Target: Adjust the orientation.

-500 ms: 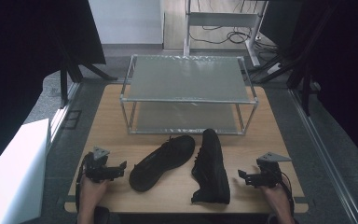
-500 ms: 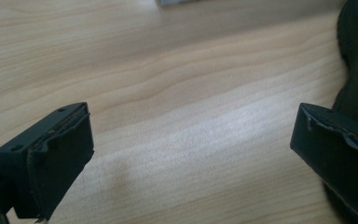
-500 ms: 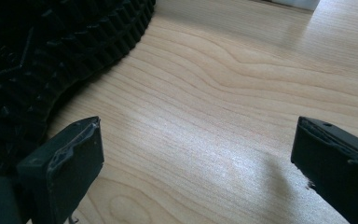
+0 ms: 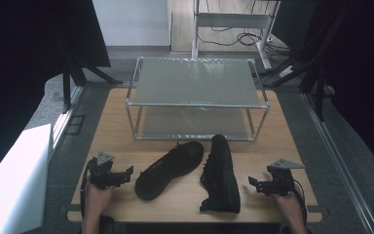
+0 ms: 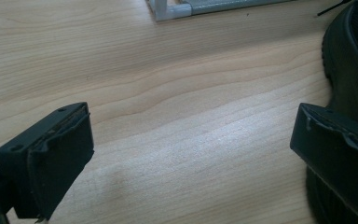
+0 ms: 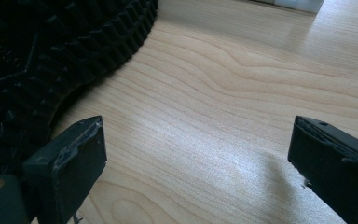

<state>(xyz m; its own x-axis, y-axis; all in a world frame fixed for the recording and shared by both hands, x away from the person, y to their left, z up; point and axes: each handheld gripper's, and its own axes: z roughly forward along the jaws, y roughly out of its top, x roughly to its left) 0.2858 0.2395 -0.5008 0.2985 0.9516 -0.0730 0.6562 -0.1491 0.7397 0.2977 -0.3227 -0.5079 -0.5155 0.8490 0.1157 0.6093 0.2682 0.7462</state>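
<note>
Left shoe: we see it lying slantwise on the wooden table, toe toward the rack, just right of our left gripper.
Right shoe: tipped on its side, ridged sole toward our right gripper, just beside the left shoe.
Left gripper: jaws spread wide, holding nothing, low over bare wood beside the left shoe.
Right gripper: jaws wide apart, empty, near the sole.
Rack: two-shelf metal frame behind both shoes.
</note>
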